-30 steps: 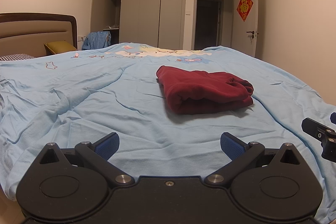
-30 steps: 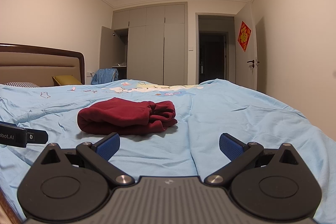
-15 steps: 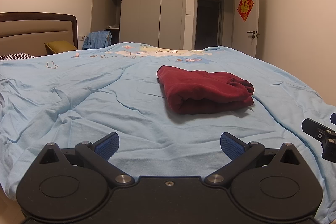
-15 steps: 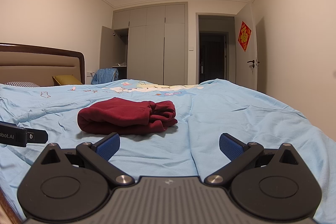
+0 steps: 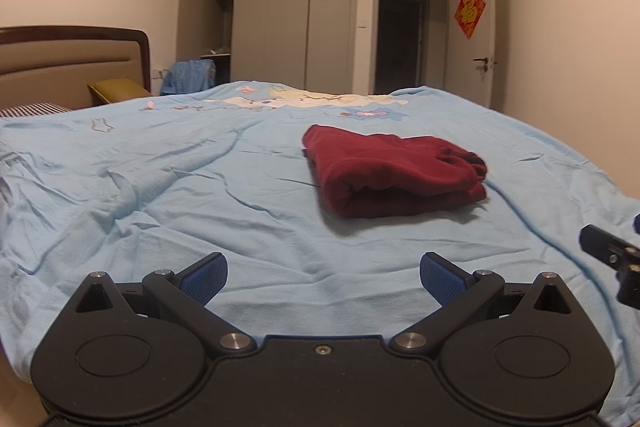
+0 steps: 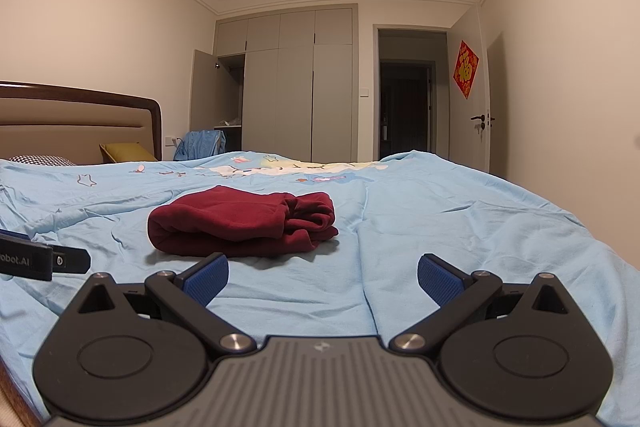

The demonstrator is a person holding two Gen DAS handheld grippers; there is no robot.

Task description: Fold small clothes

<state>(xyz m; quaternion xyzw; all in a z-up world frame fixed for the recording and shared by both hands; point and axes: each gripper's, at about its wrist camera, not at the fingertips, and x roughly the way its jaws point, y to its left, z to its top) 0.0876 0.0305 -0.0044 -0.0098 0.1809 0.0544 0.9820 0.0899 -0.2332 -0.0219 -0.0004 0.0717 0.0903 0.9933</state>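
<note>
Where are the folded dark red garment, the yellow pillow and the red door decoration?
folded dark red garment (image 5: pixel 384 171), left wrist view, top layer.
yellow pillow (image 6: pixel 128 151), right wrist view, its middle.
red door decoration (image 6: pixel 465 69), right wrist view, its centre.

A folded dark red cloth garment (image 5: pixel 394 179) lies on the bed's light blue crumpled cotton cover (image 5: pixel 160 195), near the middle. The left gripper (image 5: pixel 322 273) is in front of it and a bit to its left. The right gripper (image 6: pixel 322 273) is in front of it and to its right. Neither one touches it. Behind the bed stands a tall grey wardrobe (image 6: pixel 296 83), with a dark open doorway (image 6: pixel 408 99) to its right. The brown padded headboard (image 5: pixel 68 63) is on the far left.
</note>
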